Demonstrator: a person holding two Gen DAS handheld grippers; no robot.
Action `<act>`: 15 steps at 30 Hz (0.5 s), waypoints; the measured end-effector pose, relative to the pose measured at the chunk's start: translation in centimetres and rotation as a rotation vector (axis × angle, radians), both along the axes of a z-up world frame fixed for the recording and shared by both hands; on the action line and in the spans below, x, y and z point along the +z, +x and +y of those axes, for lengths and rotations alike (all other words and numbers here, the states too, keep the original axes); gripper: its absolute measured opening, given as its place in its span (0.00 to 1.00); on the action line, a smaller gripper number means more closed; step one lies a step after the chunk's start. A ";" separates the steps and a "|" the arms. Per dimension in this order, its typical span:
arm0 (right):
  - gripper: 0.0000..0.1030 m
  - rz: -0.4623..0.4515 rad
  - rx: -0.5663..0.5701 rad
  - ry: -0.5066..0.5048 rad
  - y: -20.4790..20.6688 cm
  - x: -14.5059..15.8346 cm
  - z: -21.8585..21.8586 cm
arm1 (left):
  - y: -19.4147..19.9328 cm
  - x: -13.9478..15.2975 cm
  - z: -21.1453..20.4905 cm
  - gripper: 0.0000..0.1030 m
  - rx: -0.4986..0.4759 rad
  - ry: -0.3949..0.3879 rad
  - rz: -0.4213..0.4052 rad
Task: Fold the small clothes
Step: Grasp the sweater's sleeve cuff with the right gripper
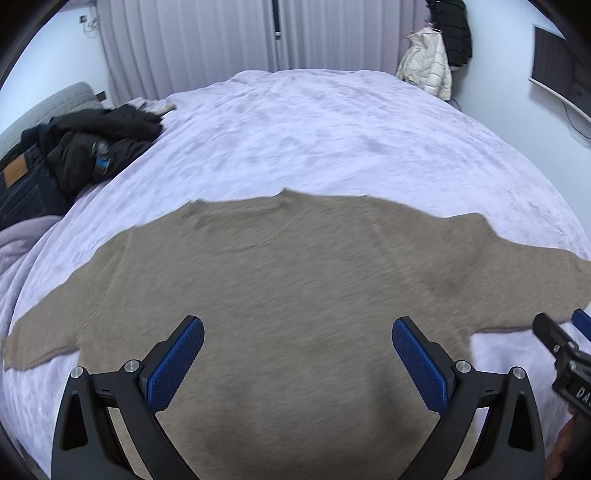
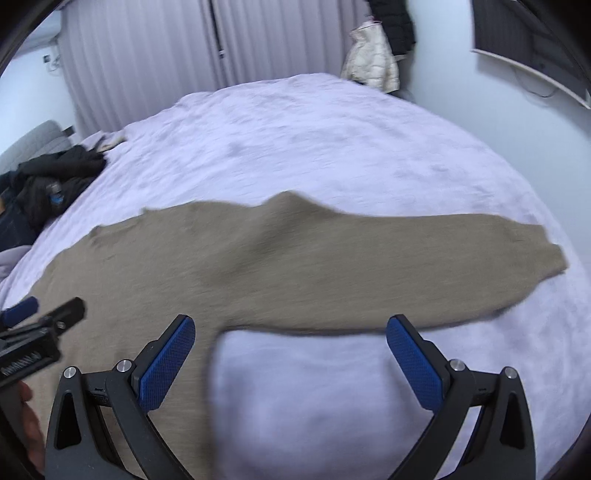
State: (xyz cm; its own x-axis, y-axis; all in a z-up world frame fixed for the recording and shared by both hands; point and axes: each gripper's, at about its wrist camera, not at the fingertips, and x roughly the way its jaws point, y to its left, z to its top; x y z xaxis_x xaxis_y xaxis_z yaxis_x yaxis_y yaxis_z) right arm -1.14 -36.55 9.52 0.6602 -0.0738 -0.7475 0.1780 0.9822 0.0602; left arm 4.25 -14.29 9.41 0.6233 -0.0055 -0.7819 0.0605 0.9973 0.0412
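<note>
A tan knitted sweater (image 1: 280,280) lies flat on the pale lilac bedspread (image 1: 332,129), both sleeves spread outward. My left gripper (image 1: 297,328) hovers open over the sweater's body, nothing between its blue pads. In the right wrist view the sweater (image 2: 295,258) stretches across the frame, its right sleeve ending near the bed's right side. My right gripper (image 2: 290,328) stands open above the spot where the sleeve's lower edge meets bare bedspread (image 2: 332,387). Each gripper shows at the edge of the other's view: the right gripper (image 1: 565,332) and the left gripper (image 2: 44,314).
A heap of dark clothes (image 1: 85,147) with jeans (image 1: 18,184) lies at the bed's far left. A cream jacket (image 1: 428,62) and a black coat (image 1: 454,26) hang at the back right. Curtains (image 1: 221,37) line the far wall. A screen (image 1: 557,62) hangs on the right wall.
</note>
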 end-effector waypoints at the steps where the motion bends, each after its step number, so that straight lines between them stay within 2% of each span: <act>1: 1.00 -0.003 -0.036 -0.014 -0.2 0.1 -1.9 | 0.3 0.1 -1.1 0.99 -0.010 0.004 -0.004; 4: 1.00 0.013 -0.161 -0.013 -0.7 -0.5 -8.0 | 1.1 -0.2 -3.9 0.99 -0.044 0.009 -0.001; 9: 1.00 0.083 -0.351 0.082 -1.5 -3.1 -17.0 | 2.1 -1.4 -7.9 0.99 -0.089 0.024 0.012; 12: 1.00 0.065 -0.356 0.136 -0.7 -3.9 -19.7 | 2.6 -2.3 -9.5 0.99 -0.111 0.040 0.023; 15: 1.00 0.066 -0.347 0.103 1.5 -3.8 -20.6 | 3.3 -3.1 -10.6 0.99 -0.112 0.050 0.037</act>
